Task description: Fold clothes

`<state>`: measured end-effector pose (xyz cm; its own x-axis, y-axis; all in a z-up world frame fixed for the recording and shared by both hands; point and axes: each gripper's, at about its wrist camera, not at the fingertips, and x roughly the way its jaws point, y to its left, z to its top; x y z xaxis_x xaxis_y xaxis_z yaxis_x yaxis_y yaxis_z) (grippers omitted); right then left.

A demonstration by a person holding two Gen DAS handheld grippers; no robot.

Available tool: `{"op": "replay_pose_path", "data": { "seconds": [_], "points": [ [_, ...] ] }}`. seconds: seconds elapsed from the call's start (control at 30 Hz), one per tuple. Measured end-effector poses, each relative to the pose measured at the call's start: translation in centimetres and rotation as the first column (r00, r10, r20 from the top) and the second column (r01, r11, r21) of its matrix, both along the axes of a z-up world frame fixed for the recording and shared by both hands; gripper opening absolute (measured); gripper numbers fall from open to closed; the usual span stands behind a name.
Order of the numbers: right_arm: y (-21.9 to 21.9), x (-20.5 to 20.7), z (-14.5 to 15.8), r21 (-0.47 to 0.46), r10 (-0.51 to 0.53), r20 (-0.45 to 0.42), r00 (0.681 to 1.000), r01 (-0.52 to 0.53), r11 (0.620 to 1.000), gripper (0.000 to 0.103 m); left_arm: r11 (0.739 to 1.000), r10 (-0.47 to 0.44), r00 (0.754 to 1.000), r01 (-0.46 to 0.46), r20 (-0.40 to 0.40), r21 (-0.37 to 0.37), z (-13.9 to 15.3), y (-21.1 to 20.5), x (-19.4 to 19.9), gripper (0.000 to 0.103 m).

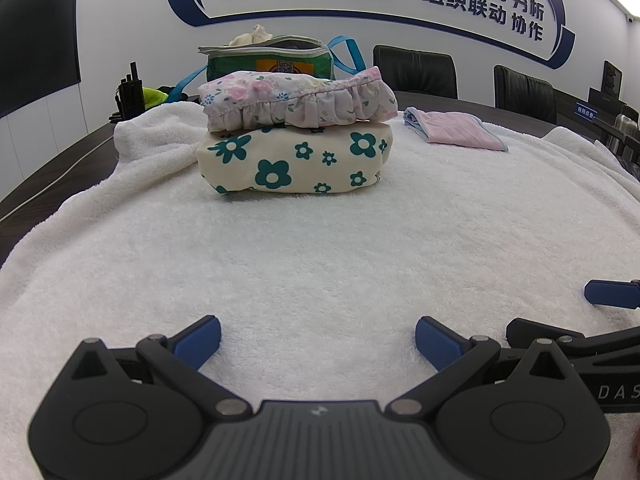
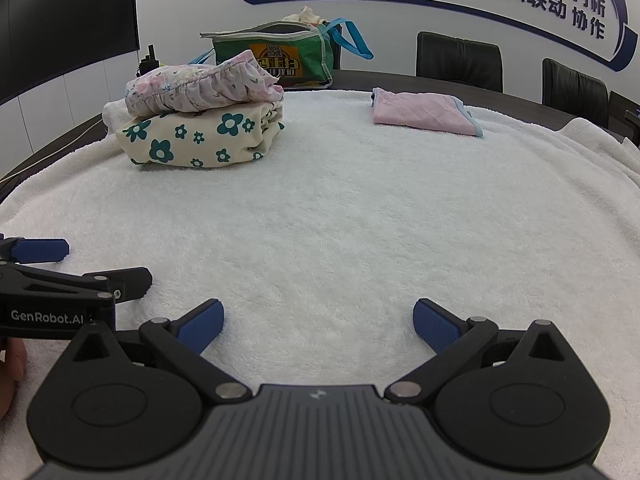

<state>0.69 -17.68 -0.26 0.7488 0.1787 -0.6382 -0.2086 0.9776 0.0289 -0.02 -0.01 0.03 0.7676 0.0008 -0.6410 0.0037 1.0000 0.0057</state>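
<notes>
- Folded cream garment with teal flowers (image 1: 296,160), ruffled pink floral garment (image 1: 298,102) stacked on it, far left on white towel (image 1: 320,248)
- Left gripper (image 1: 318,340) and right gripper (image 2: 318,322): both spread wide, empty

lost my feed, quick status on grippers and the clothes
Left gripper open, empty. Right gripper open, empty. Two folded clothes stacked, pink cloth folded apart on the white towel. Nothing in the way.
</notes>
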Motion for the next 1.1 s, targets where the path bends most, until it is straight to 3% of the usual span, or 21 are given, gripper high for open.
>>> {"op": "replay_pose_path", "data": {
  "seconds": [1.1],
  "points": [
    [-0.14,0.02,-0.04,-0.015,-0.045,0.002,0.999,0.045,0.999,0.102,1.0,-0.009,1.0,0.009,0.001,0.004,0.03,-0.17,-0.04,0.103]
  ]
}}
